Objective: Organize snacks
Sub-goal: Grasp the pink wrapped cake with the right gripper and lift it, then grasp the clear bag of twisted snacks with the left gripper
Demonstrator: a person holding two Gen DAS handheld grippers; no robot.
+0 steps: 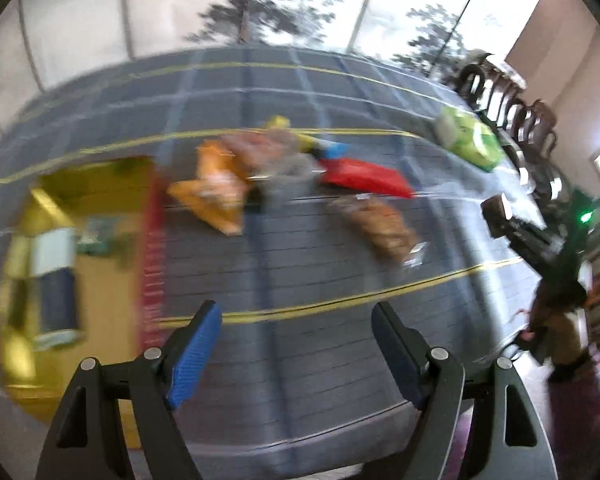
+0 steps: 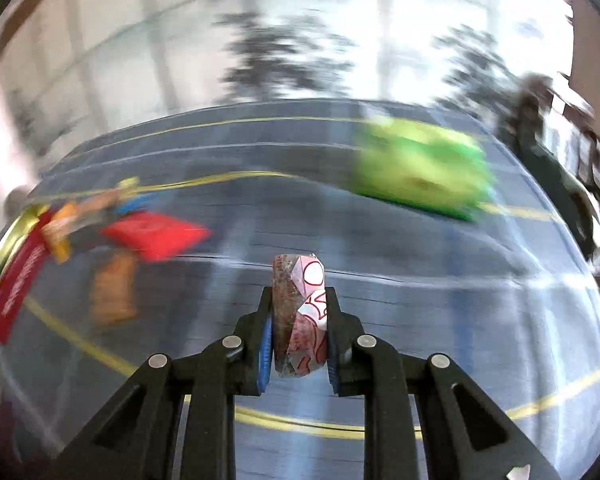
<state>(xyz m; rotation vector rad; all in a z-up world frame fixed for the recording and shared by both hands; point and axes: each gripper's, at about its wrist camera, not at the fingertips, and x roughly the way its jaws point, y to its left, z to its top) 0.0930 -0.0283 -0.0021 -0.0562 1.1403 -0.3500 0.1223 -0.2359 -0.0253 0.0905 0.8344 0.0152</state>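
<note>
My left gripper [image 1: 296, 344] is open and empty above the blue-grey checked tablecloth [image 1: 300, 264]. Ahead of it lie an orange packet [image 1: 216, 192], a red packet [image 1: 364, 178], a brown clear-wrapped snack [image 1: 380, 226] and a green packet [image 1: 468, 140]. A yellow box [image 1: 72, 248] at the left holds a few packs. My right gripper [image 2: 300, 320] is shut on a small pink-and-white snack pack [image 2: 300, 312], held above the cloth. In its view the green packet [image 2: 420, 168] lies far right, the red packet [image 2: 156, 234] and an orange packet [image 2: 114, 292] to the left.
The right gripper [image 1: 500, 216] and the hand holding it show at the right edge of the left wrist view. Dark wooden chairs [image 1: 512, 104] stand along the table's far right side. A window wall lies behind the table. Both views are motion-blurred.
</note>
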